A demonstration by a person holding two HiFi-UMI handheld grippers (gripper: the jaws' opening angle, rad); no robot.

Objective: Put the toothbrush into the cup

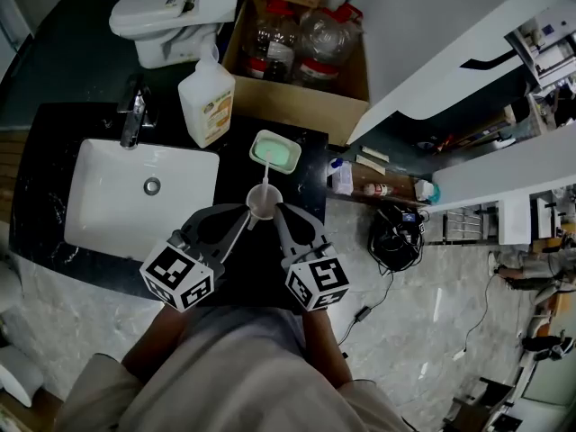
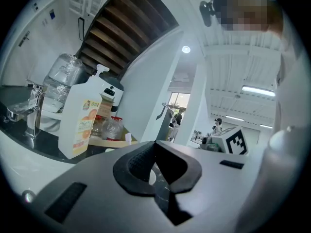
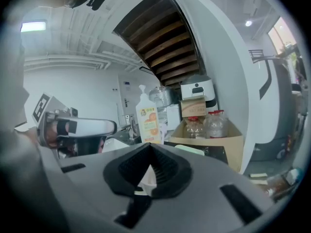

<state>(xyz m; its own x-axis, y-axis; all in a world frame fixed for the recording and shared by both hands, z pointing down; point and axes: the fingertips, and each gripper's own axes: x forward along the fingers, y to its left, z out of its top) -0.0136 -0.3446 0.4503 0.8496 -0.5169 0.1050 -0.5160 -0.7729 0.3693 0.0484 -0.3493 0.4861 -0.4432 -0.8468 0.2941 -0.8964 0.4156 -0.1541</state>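
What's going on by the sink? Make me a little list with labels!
place: black counter beside white sink
cup: upright, just in front of green soap dish
toothbrush: white end pokes past cup rim toward the dish
left gripper: jaws together, probably pinching toothbrush handle
right gripper: jaws together on cup's wall

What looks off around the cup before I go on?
Nothing stands out. The white plastic cup stands upright on the black stone counter, the orange-labelled white pump bottle too, and no spill shows.
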